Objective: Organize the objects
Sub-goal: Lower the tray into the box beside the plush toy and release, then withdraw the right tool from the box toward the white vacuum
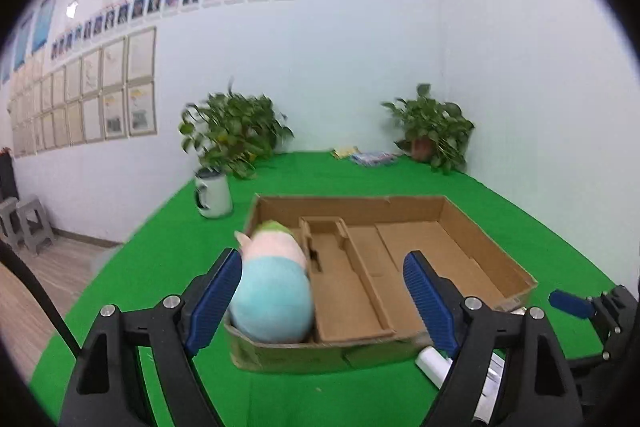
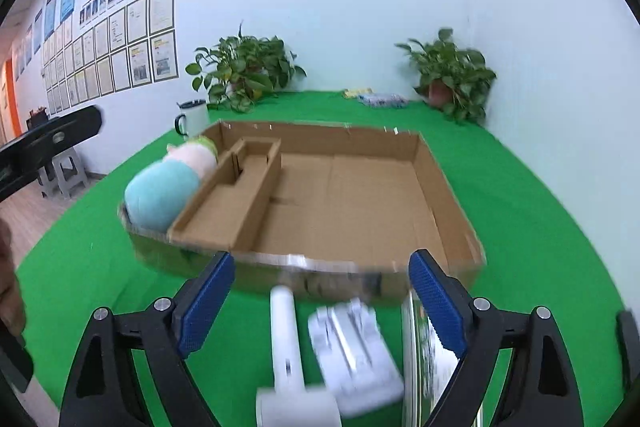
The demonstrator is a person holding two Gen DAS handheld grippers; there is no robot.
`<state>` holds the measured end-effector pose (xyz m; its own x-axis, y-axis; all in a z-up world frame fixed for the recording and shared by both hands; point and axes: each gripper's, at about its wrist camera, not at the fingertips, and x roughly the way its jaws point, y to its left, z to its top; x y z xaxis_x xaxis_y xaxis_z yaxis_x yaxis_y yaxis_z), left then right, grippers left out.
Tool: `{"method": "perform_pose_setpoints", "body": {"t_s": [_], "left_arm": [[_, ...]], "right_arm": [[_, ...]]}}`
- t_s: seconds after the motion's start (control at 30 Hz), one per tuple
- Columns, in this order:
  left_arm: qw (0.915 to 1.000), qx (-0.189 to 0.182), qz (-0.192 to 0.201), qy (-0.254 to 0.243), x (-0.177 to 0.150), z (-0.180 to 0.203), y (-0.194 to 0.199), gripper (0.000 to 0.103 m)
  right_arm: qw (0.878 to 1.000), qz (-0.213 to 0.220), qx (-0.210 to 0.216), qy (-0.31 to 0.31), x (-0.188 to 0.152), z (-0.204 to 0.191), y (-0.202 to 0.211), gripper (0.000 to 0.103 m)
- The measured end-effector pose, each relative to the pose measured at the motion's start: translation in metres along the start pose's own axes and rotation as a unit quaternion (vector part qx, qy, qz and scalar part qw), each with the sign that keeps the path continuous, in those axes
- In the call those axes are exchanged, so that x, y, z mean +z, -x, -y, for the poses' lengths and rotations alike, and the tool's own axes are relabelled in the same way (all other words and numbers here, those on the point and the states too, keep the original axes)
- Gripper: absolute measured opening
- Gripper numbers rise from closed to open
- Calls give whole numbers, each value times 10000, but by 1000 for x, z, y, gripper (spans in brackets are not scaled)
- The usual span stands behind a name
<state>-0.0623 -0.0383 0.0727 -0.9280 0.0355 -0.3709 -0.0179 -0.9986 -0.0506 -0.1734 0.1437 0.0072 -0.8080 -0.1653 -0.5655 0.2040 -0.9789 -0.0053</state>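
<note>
Both tongs stand wide open and hold nothing. Left gripper [image 1: 322, 293] hovers over the near left end of the cardboard tray [image 1: 486, 247], its left pad [image 1: 218, 297] just beside the plush toy [image 1: 274, 283]; whether pad and toy touch cannot be told. That toy, pink at the far end and light blue at the near end, lies in the tray's left compartment, against a cardboard insert [image 1: 344, 279] that divides the tray. Right gripper [image 2: 320, 303] hangs over the green cloth [image 2: 540, 227] just near of the tray wall. Between its fingers on the cloth lie a white hair dryer [image 2: 286, 347] and, to the right of it, a white packet [image 2: 356, 343], blurred. A glossy booklet [image 2: 424, 359] lies beside the right pad [image 2: 438, 307]. Far left of the tray stands a white mug [image 1: 212, 195], and two potted plants [image 1: 234, 131] stand at the far edge.
</note>
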Motion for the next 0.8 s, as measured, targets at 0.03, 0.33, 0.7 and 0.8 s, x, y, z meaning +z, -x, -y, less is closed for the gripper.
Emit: {"method": "perform_pose_setpoints", "body": {"t_s": [0.03, 0.33, 0.7, 0.8], "left_arm": [[9999, -71, -153, 13, -2, 4, -7, 83], [9873, -341, -1548, -82, -21, 33, -99, 82], [9756, -72, -2195, -36, -53, 33, -132, 68], [9748, -30, -2229, -22, -54, 34, -131, 68]], "right_arm": [[9999, -32, 56, -80, -6, 4, 4, 89], [9982, -373, 284, -371, -59, 18, 28, 89], [9945, -714, 555, -523, -82, 18, 18, 89], [9931, -828, 622, -552, -85, 16, 12, 89]]}}
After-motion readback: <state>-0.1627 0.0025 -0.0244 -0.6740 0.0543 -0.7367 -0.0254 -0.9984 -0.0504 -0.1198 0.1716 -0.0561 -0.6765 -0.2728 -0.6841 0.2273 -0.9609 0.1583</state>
